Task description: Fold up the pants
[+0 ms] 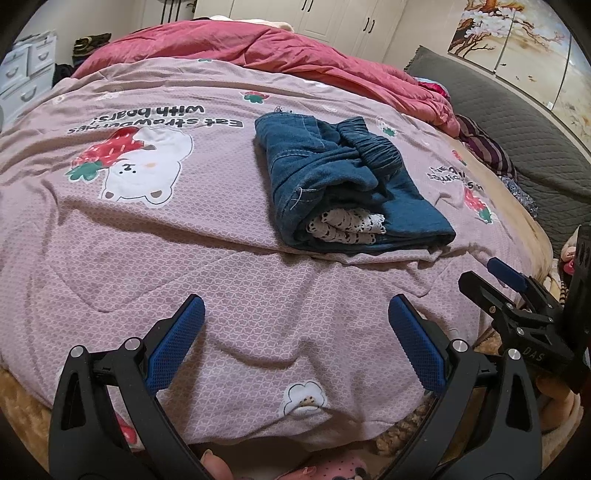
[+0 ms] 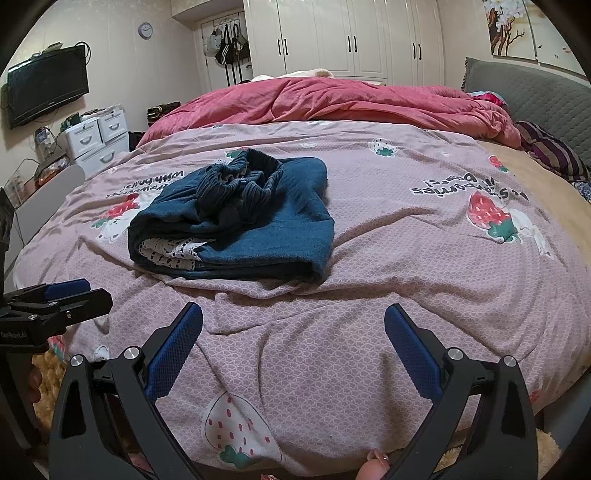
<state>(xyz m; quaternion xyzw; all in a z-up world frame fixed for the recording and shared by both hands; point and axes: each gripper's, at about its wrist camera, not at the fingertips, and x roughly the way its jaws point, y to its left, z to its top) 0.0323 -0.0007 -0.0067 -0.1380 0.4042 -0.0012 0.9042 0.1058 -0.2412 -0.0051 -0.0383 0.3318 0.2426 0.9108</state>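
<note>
Both grippers empty, jaws spread wide: left gripper (image 1: 295, 339) and right gripper (image 2: 293, 345) hover over the near edge of the bedspread (image 1: 110, 236), touching nothing.

Pants (image 1: 343, 184) lie ahead of both, well apart from the fingers: ahead and slightly right of the left gripper, ahead and left of the right one. They look already folded into a thick bundle, so I judge the fold nearly done; what's left is tidying.

Doing it well:
- waistband (image 2: 240, 181) sits bunched on top, so flatten it, don't pinch it
- lace trim (image 2: 173, 251) pokes out of the near-left open end; tuck it in or leave it, but don't drag it
- if regripping, take all layers at a corner, else the stack shears

View differences:
- the left wrist view shows the white seam stitching and the roll's layered end
- the right wrist view shows the bundle's smooth folded right edge, plus the TV (image 2: 48, 88) and clock (image 2: 146, 30)
- each view catches the other gripper at its edge
</note>
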